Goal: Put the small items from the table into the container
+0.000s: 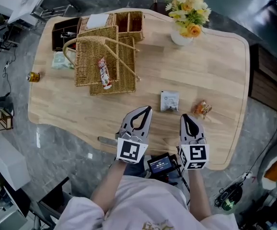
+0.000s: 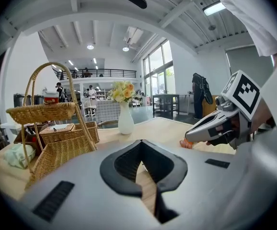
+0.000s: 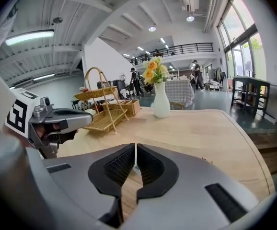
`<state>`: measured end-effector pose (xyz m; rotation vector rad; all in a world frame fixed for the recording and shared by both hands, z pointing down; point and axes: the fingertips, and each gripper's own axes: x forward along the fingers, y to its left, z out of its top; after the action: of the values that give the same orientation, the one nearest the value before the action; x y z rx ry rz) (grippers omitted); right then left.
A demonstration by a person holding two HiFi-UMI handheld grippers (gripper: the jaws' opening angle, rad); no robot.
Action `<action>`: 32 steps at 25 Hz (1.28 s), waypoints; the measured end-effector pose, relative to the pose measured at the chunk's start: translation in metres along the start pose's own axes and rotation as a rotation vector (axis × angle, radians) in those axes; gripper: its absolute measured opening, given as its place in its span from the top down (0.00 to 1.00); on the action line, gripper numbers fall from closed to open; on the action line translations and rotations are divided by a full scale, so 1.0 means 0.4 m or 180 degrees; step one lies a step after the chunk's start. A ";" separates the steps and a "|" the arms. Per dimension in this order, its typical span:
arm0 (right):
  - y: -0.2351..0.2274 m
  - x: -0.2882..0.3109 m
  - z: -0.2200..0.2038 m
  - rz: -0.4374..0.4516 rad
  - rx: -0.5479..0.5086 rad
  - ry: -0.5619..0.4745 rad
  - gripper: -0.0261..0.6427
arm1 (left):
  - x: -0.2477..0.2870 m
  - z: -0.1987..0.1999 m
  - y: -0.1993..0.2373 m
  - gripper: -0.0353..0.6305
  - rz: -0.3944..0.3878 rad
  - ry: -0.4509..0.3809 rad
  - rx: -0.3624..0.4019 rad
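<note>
A small white packet [image 1: 169, 100] and an orange-wrapped sweet [image 1: 202, 108] lie on the wooden table [image 1: 215, 71] near its front edge. The two-tier wicker basket [image 1: 105, 59] stands at the back left with a snack bar [image 1: 103, 73] on its lower tray. My left gripper [image 1: 146, 109] is shut and empty, its tips left of the packet. My right gripper [image 1: 184, 117] is also shut and empty, between packet and sweet, slightly nearer me. In the left gripper view the right gripper [image 2: 190, 136] hovers by the sweet [image 2: 186, 143]. The right gripper view shows the basket [image 3: 102, 114] beyond the left gripper [image 3: 86, 119].
A white vase of flowers [image 1: 186, 13] stands at the back right of the table. Behind the basket sit wicker boxes [image 1: 129, 22] and a dark box [image 1: 64, 32]. A pale green packet [image 1: 61, 60] and a small can [image 1: 33, 76] are near the left edge.
</note>
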<state>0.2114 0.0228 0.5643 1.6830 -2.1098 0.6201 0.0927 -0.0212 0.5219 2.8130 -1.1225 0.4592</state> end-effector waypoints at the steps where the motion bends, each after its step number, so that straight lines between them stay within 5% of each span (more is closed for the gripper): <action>1: 0.001 0.006 -0.010 0.0014 -0.0009 0.0037 0.93 | 0.004 -0.011 -0.002 0.94 -0.0002 0.0016 -0.0001; 9: -0.022 0.065 -0.070 0.0094 -0.0089 0.0256 0.93 | 0.044 -0.097 -0.036 0.94 -0.0152 0.0197 0.0029; 14: -0.010 0.108 -0.118 0.0214 -0.0056 0.0470 0.80 | 0.067 -0.126 -0.047 0.94 -0.0236 0.0217 0.0099; 17: -0.008 0.132 -0.148 0.0218 -0.0083 0.0616 0.77 | 0.078 -0.134 -0.042 0.94 -0.0167 0.0293 -0.0074; 32: -0.014 0.188 -0.193 0.0063 -0.0267 0.0894 0.81 | 0.092 -0.174 -0.031 0.94 -0.0170 0.0432 -0.0205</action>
<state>0.2014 0.0029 0.6699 1.4387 -1.9271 0.7178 0.1093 -0.0239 0.5999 2.7030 -1.0145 0.5884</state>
